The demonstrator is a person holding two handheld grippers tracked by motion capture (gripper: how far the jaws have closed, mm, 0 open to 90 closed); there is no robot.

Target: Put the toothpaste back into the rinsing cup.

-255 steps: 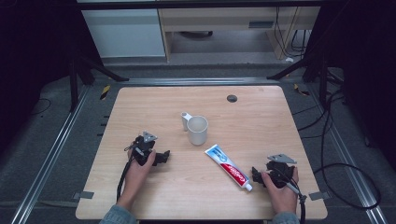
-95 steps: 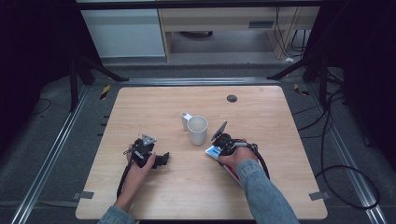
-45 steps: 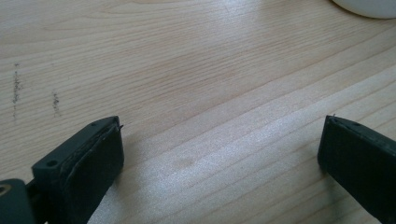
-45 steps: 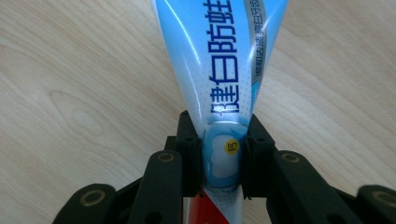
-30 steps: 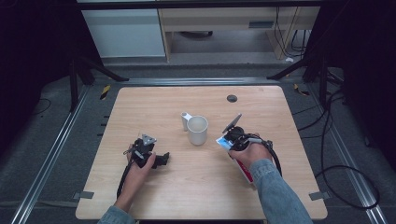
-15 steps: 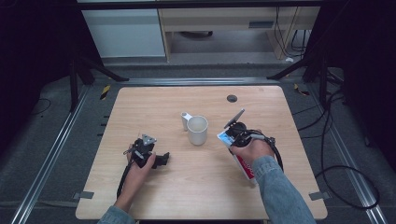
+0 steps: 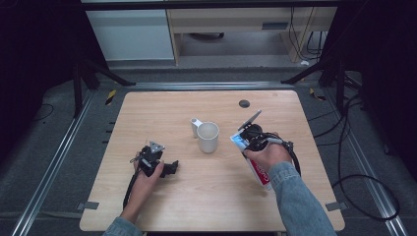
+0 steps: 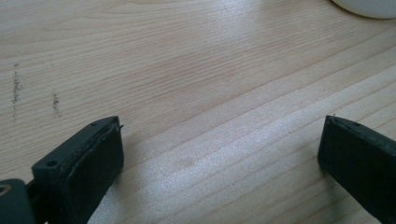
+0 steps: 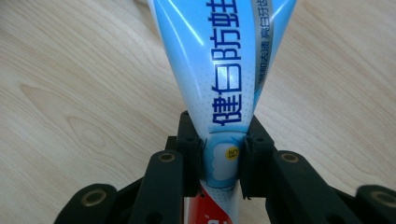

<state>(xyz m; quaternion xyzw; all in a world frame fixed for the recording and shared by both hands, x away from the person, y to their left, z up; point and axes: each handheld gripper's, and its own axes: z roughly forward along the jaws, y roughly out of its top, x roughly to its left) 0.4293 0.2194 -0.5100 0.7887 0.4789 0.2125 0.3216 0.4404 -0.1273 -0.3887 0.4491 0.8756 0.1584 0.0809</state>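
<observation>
Light wood table [image 7: 216,201], grain running side to side, on a grey floor with metal rails along both sides; dark stands and trailing cables around it, pale cabinets beyond the far edge.

Centre of table: white mug [image 7: 208,137], upright, handle turned toward the far left. Small black round disc [image 7: 244,103] near the far edge, well apart from everything else.

Left gripper [image 7: 170,168] held low over the table's near-left part, jaws pointing right toward the mug. Left gripper view: both black jaws spread wide, bare wood between them, a few dark specks [image 8: 17,88] on the grain to one side, the mug's pale base [image 8: 369,6] at the top corner. Nothing lies between this gripper and the mug.

Right gripper [image 7: 242,145] sits just right of the mug, clamped on a toothpaste tube [image 7: 260,169]. In the high view the tube's blue end shows at the jaws and its red-and-white end runs back under the hand [image 7: 267,156], toward the near edge. Right gripper view: jaws pinch the tube [image 9: 224,70] from both sides, blue printed lettering widening away from them, wood behind.

Denim sleeve [image 7: 300,206] covers the right forearm.
</observation>
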